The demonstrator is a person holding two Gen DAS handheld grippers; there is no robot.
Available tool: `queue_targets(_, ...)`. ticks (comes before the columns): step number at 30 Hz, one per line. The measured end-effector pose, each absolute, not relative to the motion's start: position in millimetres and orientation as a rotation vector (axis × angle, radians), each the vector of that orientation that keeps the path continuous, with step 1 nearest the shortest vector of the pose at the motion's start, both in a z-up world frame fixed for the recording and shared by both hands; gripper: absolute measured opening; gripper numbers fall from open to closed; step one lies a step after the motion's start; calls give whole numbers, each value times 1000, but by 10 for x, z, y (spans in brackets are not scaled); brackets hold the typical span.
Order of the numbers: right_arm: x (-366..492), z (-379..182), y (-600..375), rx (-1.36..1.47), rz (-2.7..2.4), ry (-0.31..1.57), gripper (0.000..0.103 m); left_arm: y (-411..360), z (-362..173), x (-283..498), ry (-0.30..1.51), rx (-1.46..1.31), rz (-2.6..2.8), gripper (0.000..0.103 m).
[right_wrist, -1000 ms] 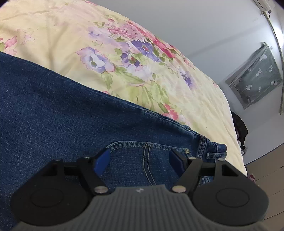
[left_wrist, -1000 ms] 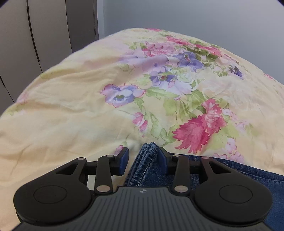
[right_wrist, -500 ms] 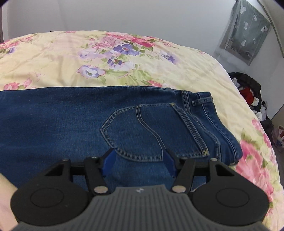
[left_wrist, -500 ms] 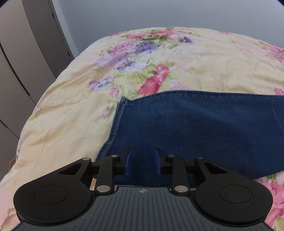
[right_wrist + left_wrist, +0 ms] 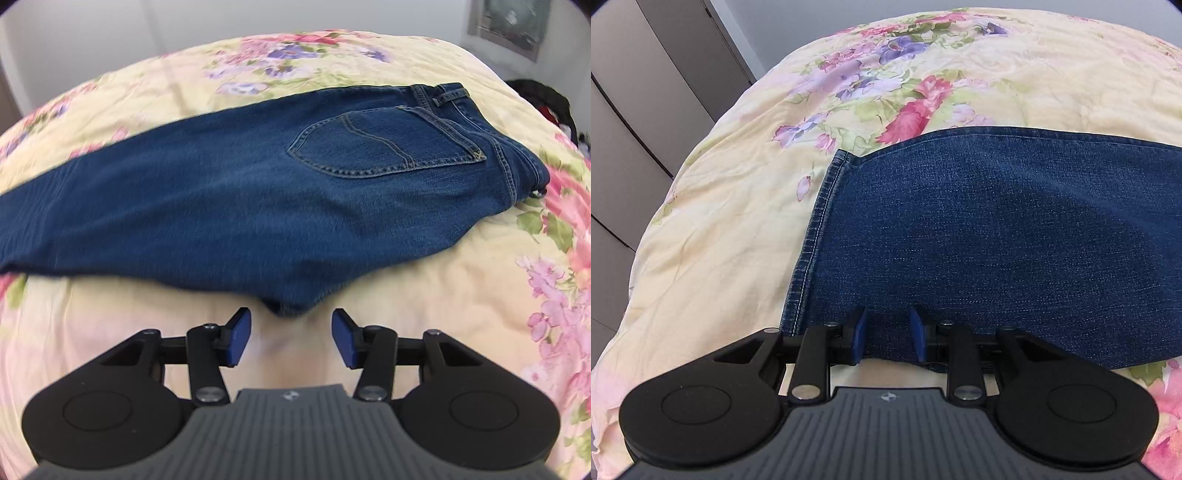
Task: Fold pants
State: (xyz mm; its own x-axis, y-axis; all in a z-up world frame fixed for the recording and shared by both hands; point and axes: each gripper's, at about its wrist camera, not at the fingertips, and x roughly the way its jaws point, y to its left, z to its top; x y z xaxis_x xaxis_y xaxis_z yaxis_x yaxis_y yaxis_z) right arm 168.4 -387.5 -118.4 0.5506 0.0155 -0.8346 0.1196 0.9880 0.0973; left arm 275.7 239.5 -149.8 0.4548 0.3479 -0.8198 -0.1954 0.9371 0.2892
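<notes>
Blue jeans (image 5: 258, 195) lie flat on the bed, folded lengthwise, leg on leg. The back pocket (image 5: 384, 147) and waistband are at the right of the right wrist view. The leg hem (image 5: 816, 236) is at the left of the left wrist view. My left gripper (image 5: 886, 334) is open, its jaws a small gap apart over the near edge of the leg end, holding nothing. My right gripper (image 5: 291, 336) is open and empty, just short of the crotch bulge (image 5: 291, 306) at the near edge.
The bed has a yellow floral quilt (image 5: 738, 206). Grey wardrobe doors (image 5: 646, 92) stand at the left. Dark clothes (image 5: 546, 99) lie beyond the bed's right side. A grey cloth (image 5: 506, 22) hangs on the far wall.
Both grippers have let go of the jeans and pulled back toward the near edge. The left jaws have opened a little. The jeans now lie flat and whole in view.
</notes>
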Motion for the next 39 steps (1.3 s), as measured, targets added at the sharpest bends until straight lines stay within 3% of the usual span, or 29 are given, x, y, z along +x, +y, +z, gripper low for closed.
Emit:
queue_targets(1,1708,-1185,-3881,149,-71,988,15,2400,-1510,2768,1050,163,335,33)
queue_targets(2,1727,-1185,-3898,142,-84,997,8,2401,-1523,2773,1053,166,333,33)
queue_targets(5,1694,-1233,-3992,143,-95,1035,1,2409,-1565,2802,1066,169,330,32)
queue_targets(13,1747,-1216,-4082,149,-70,1088,3,2310,-1475,2888,1084,208,361,28)
queue_targets(17,1688,-953,-4288,145,-40,1058,29,2184,-1188,2809,972,188,377,29)
queue_targets(24,2056,-599,-4953,104,-89,904,28,1394,-1028,2937,946,175,189,31)
queue_targets(26,2280,-594,-5197,89,-129,876,20,1181,-1080,3006,946,187,147,31)
queue_targets(29,2632,-631,-5536,135,-155,846,19,949,-1202,3110,964,206,122,31)
queue_targets(39,3898,-1164,-6008,241,-148,869,12,1107,-1530,3328,1043,103,200,32)
